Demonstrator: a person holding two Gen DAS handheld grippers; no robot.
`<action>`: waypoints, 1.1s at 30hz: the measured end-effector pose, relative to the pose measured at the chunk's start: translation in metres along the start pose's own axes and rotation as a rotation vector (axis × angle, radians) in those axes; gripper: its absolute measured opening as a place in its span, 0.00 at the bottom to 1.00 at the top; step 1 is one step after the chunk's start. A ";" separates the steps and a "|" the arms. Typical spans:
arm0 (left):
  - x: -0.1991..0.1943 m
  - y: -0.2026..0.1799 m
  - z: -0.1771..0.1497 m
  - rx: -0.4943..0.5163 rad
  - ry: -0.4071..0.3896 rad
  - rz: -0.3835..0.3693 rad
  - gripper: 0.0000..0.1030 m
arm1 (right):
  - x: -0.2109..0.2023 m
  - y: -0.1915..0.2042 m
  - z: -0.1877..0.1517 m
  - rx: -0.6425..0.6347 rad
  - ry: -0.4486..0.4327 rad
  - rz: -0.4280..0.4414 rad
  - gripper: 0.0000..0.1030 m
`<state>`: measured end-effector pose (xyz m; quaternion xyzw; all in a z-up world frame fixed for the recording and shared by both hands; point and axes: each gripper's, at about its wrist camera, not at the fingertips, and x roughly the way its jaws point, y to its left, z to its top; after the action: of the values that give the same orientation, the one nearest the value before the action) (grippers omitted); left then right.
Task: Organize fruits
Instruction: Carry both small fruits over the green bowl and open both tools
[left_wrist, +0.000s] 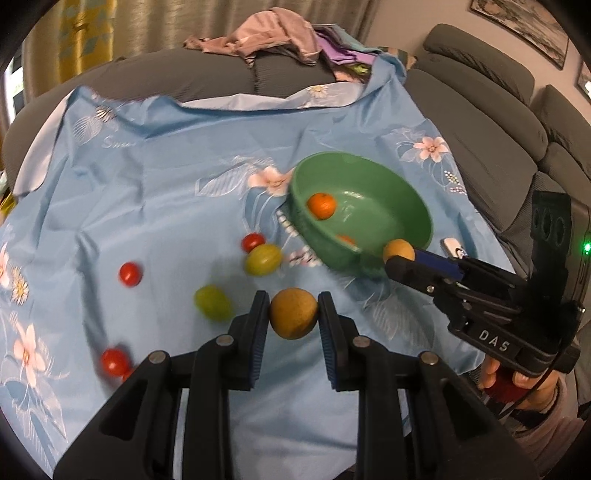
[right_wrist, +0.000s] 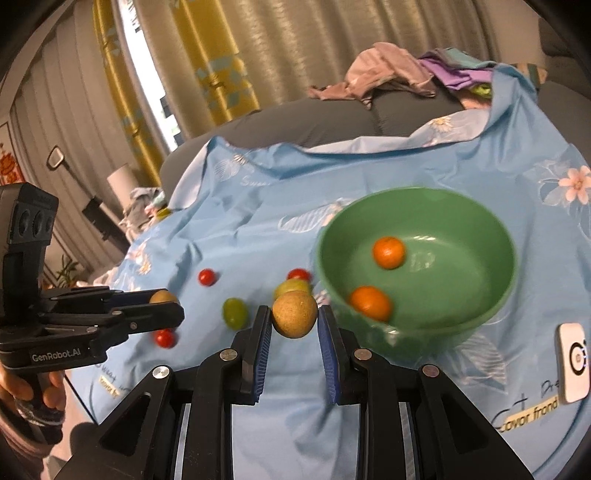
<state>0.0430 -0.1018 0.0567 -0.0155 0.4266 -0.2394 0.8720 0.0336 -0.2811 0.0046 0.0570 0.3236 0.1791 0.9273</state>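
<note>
Claws both gripped fruit: the left claw (left_wrist: 293, 314) pinched a tan round fruit (left_wrist: 293, 313) above the blue floral cloth (left_wrist: 147, 177), and the right claw (right_wrist: 294, 317) clamped a second tan fruit (right_wrist: 294, 313) just beside the green bowl (right_wrist: 480, 236). Two oranges (right_wrist: 388, 252) lay inside the bowl. Green grapes (left_wrist: 213, 302) and red tomatoes (left_wrist: 130, 273) sat scattered on the cloth nearby.

A bowl (right_wrist: 417, 258) sits on a cloth (right_wrist: 258, 221) spread over a sofa (left_wrist: 480, 122), two citrus fruits (right_wrist: 388, 252) inside it. Left of the bowl, tomatoes (right_wrist: 207, 277) and grapes (right_wrist: 234, 313) lie scattered (one tomato touching a grape). Clothes (right_wrist: 388, 74) lie heaped behind.
</note>
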 end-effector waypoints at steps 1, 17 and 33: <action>0.003 -0.003 0.004 0.006 -0.002 -0.008 0.26 | -0.001 -0.003 0.002 0.002 -0.005 -0.008 0.27; 0.055 -0.040 0.057 0.082 0.008 -0.082 0.26 | 0.001 -0.048 0.021 0.046 -0.045 -0.077 0.27; 0.115 -0.058 0.070 0.157 0.075 -0.058 0.26 | 0.015 -0.070 0.020 0.052 -0.021 -0.158 0.27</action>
<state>0.1320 -0.2151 0.0297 0.0498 0.4384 -0.2977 0.8466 0.0778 -0.3403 -0.0038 0.0572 0.3217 0.0965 0.9402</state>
